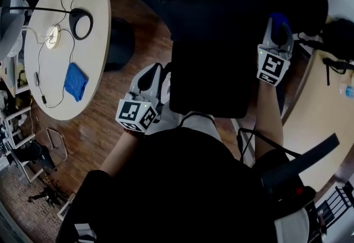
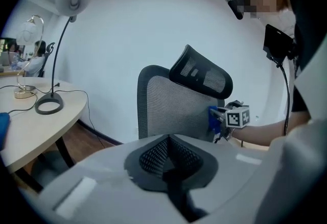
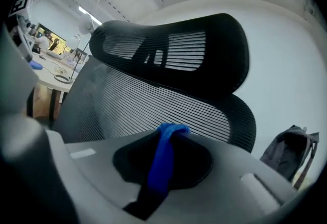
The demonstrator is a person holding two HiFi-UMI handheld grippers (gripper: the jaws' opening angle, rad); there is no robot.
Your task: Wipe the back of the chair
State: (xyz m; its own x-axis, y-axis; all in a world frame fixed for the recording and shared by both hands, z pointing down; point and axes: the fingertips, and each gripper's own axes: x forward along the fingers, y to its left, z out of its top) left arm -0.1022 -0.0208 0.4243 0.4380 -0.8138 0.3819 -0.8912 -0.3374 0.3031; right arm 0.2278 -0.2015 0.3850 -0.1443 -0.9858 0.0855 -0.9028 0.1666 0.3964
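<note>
Jaws check: pinching blue cloth (image 3: 164, 159) tight in right gripper (image 3: 162, 169), holding left gripper (image 2: 171, 169) closed, empty. Working at mesh chair back (image 3: 153, 100), edge nearest right gripper, below headrest (image 3: 173, 49). Suggesting pressing cloth flat, sweeping in overlapping strokes, avoiding snagging mesh.

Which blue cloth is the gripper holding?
The cloth pinched in the right gripper, by the chair back. The other blue cloth lies loose on the round table.
</note>
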